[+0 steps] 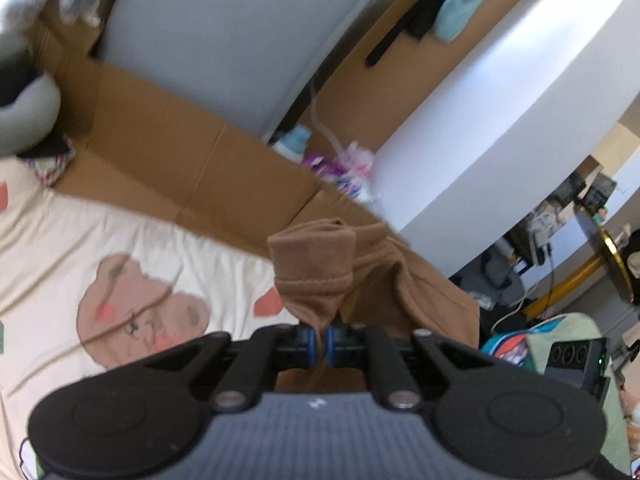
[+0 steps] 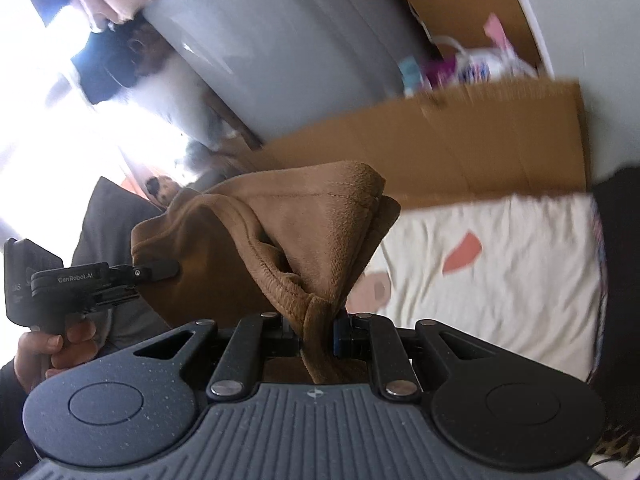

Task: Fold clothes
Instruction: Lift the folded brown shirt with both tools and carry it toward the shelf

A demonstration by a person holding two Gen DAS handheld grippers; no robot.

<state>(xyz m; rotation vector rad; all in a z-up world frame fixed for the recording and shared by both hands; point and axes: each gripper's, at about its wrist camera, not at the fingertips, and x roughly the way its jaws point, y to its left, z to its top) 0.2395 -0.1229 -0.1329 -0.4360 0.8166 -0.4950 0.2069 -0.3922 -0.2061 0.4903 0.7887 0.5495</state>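
Observation:
A brown garment (image 1: pixel 320 268) hangs in the air above a cream bedsheet (image 1: pixel 60 240) printed with a bear. My left gripper (image 1: pixel 319 342) is shut on a bunched edge of it, and cloth trails off to the right. In the right wrist view my right gripper (image 2: pixel 318 330) is shut on another hemmed edge of the same brown garment (image 2: pixel 304 224), which stretches left to my left gripper (image 2: pixel 160 268), held in a hand. The sheet (image 2: pixel 500 264) lies to the right below.
Flattened cardboard (image 1: pixel 180 152) stands along the far edge of the bed against a grey wall. Colourful small items (image 1: pixel 344 168) sit behind it. A white surface (image 1: pixel 500 120) and floor clutter (image 1: pixel 540 320) lie to the right. A dark cloth (image 2: pixel 620 264) is at the bed's right edge.

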